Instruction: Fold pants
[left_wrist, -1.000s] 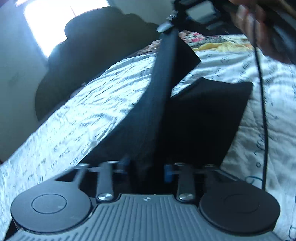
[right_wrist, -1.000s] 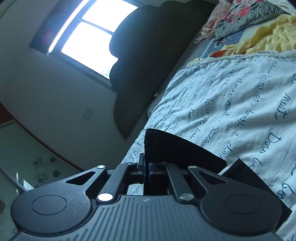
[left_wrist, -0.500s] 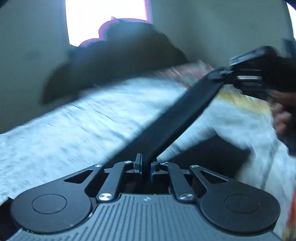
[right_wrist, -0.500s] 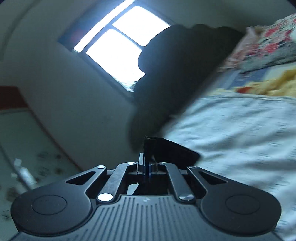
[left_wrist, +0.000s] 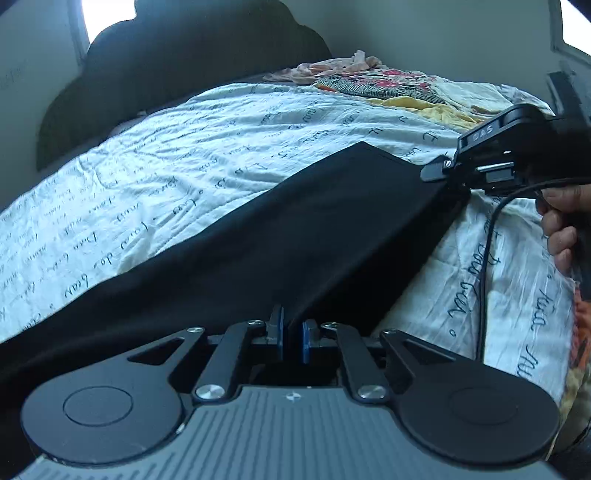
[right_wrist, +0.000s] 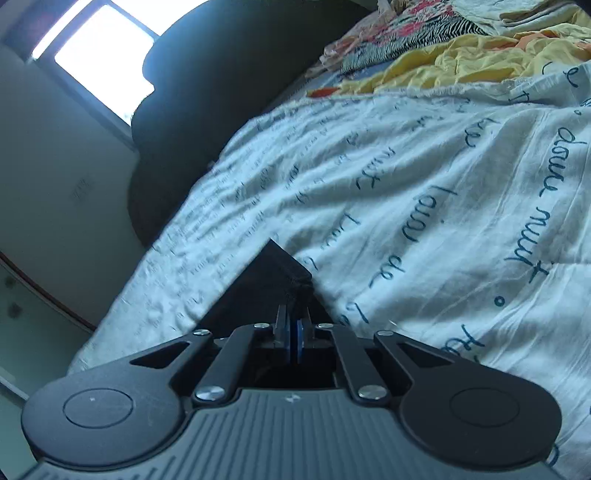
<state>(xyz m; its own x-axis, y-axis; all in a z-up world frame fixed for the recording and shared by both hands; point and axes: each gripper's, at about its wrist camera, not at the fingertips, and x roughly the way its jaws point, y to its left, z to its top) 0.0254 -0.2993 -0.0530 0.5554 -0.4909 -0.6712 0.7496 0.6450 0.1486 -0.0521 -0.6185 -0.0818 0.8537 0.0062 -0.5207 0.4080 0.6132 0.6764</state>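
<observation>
The black pants (left_wrist: 280, 236) lie stretched across the white bedsheet printed with blue handwriting (left_wrist: 177, 170). My left gripper (left_wrist: 291, 334) is shut on the near edge of the pants. In the left wrist view my right gripper (left_wrist: 439, 175) pinches the far corner at the right, low over the sheet. In the right wrist view my right gripper (right_wrist: 291, 334) is shut on a black fabric corner (right_wrist: 273, 280) that sticks up past its fingers.
A dark headboard (left_wrist: 177, 66) stands at the far end under a bright window (right_wrist: 107, 55). Crumpled yellow and floral clothes (left_wrist: 391, 88) are heaped at the far right of the bed. A black cable (left_wrist: 491, 266) hangs from the right gripper over the sheet.
Both grippers came down from a raised hold. The pants, earlier hanging taut in the air between them, now lie spread low over the sheet.
</observation>
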